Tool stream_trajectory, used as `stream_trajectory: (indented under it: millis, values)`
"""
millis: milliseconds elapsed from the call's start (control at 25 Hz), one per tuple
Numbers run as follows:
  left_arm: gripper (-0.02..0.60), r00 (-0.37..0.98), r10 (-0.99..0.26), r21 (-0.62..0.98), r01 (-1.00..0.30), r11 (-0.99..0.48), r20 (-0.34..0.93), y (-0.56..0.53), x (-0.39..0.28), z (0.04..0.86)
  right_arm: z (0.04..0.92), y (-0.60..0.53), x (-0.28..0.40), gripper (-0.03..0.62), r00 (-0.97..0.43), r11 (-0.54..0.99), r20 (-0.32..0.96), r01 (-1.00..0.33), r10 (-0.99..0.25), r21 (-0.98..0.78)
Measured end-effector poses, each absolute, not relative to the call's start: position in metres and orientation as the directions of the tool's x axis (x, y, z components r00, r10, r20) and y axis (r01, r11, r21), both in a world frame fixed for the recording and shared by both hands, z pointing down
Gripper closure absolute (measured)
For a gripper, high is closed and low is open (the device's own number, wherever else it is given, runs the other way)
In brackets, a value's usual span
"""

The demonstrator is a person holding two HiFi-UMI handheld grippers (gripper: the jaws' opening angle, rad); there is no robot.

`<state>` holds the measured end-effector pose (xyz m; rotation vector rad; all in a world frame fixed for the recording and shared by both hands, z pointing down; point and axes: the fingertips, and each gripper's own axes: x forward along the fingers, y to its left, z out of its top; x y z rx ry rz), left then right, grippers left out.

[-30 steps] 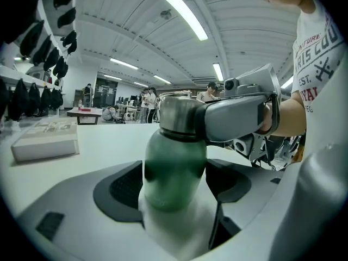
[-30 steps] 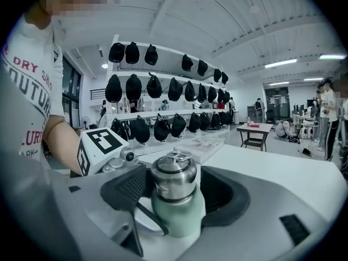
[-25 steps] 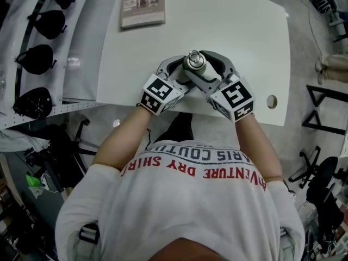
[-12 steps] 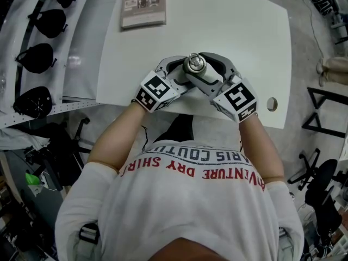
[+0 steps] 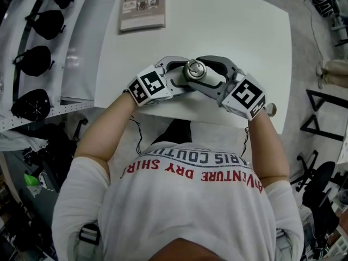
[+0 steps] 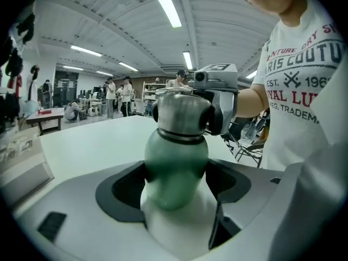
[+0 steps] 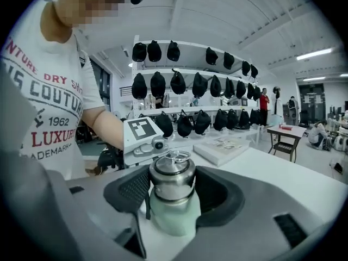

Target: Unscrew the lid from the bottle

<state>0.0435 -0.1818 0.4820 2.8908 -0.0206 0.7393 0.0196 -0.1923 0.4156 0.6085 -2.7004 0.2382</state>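
1. Clamping from both sides, the left gripper [image 6: 175, 185] has its jaws closed on the green body of the bottle [image 6: 175, 165], and the right gripper [image 7: 173, 192] grips the steel lid [image 7: 172, 177].
2. From the head view, only the lid's round top shows, over the near edge of the white table [image 5: 239, 31]. The body and base are hidden.
3. The left gripper view alone shows the green shoulder between the pads. The right gripper view shows the lid's side wall and wire loop [image 7: 178, 156].
4. The bottle is upright with its long axis vertical. The lid is uppermost, seated on the neck.
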Motion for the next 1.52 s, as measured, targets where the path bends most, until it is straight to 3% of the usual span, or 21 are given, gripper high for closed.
stream_trajectory:
  millis: [360,680,880,1120,1520]
  values:
    - [0.222,0.862,0.169,0.153,0.108,-0.982,0.478,-0.182,0.046,0.481,0.414,-0.191,0.021,0.327,-0.886,0.946,0.390,-0.309,-0.251,-0.093]
    - [0.222,0.868,0.148,0.154,0.084,-0.984,0.474,-0.182,0.047,0.481,0.410,-0.189,0.022,0.325,-0.893,0.940,0.371,-0.320,-0.256,-0.122]
    - [0.222,0.875,0.056,0.163,-0.026,-0.986,0.481,-0.182,0.046,0.481,0.401,-0.187,0.029,0.292,-0.867,0.894,0.318,-0.435,-0.385,-0.103]
    - [0.222,0.868,-0.151,0.160,-0.254,-0.954,0.473,-0.182,0.047,0.481,0.398,-0.180,0.044,0.292,-0.755,0.768,0.268,-0.636,-0.598,-0.078]
    - [0.222,0.770,-0.440,0.157,-0.560,-0.813,0.463,-0.183,0.049,0.482,0.408,-0.184,0.045,0.293,-0.676,0.688,0.294,-0.721,-0.676,-0.077]
